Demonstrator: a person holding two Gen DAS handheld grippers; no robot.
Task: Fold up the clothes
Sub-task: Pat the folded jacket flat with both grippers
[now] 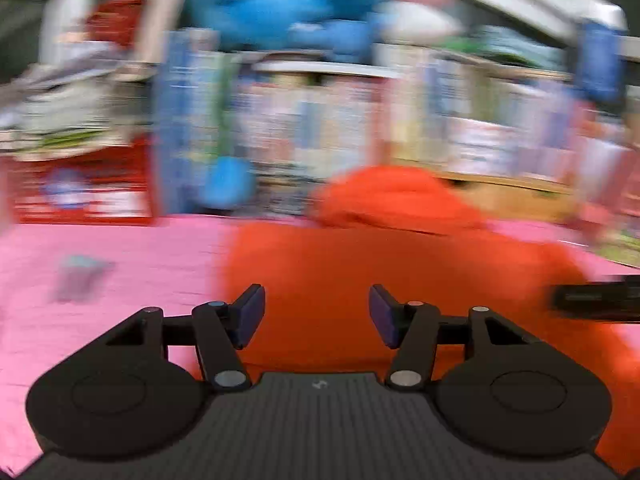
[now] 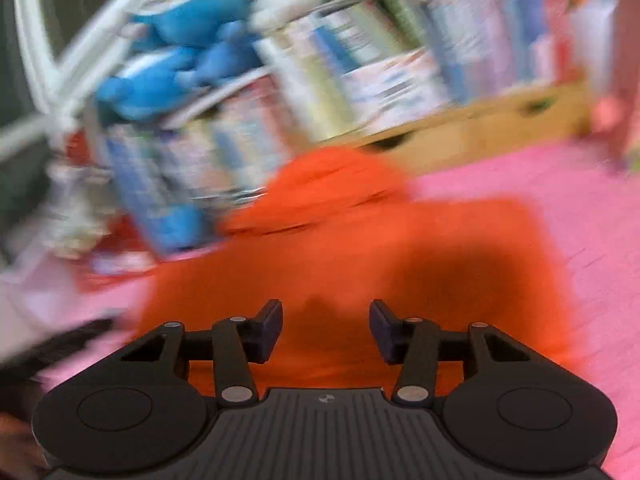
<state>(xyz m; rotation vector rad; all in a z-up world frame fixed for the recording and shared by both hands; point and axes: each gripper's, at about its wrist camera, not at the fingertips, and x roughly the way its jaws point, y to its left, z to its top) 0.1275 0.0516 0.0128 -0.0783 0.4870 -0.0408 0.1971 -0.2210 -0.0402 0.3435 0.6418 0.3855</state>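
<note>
**Orange garment lies ahead of both grippers, neither of them holding it**

An orange hooded garment [image 1: 400, 264] is seen spread flat on a pink surface [image 1: 100, 248]; whether that surface is a bed or a mat cannot be told through the heavy blur. The hood end is bunched at the far side, away from both grippers, so the long axis of the garment is judged to run straight ahead along the line each gripper points.

The left gripper [image 1: 316, 316] is held over the near edge of the cloth with its jaws partly spread. Nothing is seen between the pads, and no fabric is pinched. From this gripper the garment extends forward and to its right, while bare pink surface lies to its left.

The right gripper [image 2: 326, 330] is likewise partly spread and empty, and is held above the orange cloth. The garment lies directly ahead of it and beneath it, with a dark shadow cast on the fabric just forward and to the right of its fingers. Pink surface is seen further to its right.

Both grippers are judged about equally near to the near hem, one toward each side. A dark object at the inner edge of each view is probably the other gripper. Shelves of books and blue soft toys [image 2: 168, 60] stand beyond the hood.
</note>
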